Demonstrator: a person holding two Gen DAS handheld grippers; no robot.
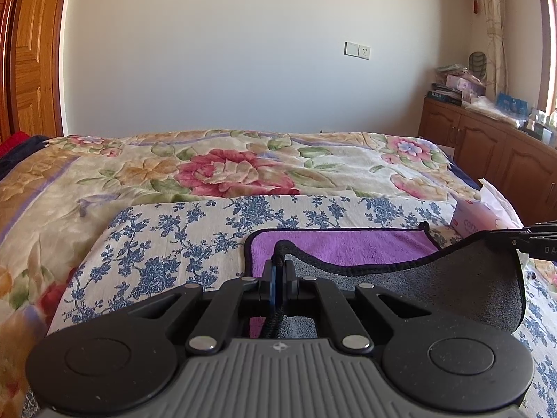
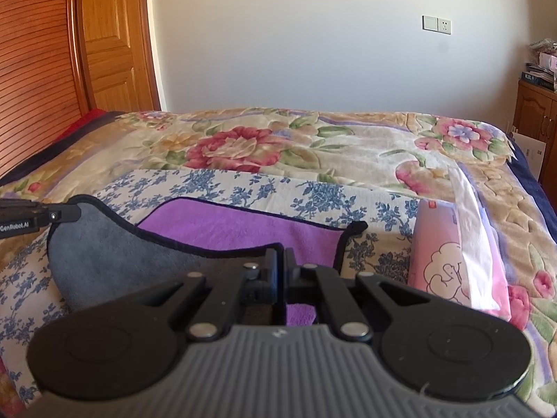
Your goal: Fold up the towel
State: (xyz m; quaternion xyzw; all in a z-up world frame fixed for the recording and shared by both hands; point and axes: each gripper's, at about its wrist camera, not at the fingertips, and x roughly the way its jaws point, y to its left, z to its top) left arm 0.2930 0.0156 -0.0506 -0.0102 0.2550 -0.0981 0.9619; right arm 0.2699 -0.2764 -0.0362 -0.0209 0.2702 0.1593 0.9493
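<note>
Towel: showing plush purple cloth on one face, matt grey nap on the other, edged in dark stitched binding. Left hand-held gripper: looking like matt black plastic, dull silvery metal rivets, ribbed grey housing. Right hand-held gripper: appearing the same, dust specks showing on round caps. Blue-flowered cover: reading as coarse woven cloth. Floral blanket: looking thick, embossed, fleecy. Pink pack: gleaming as glossy plastic wrap. Door: shining as varnished wood.
</note>
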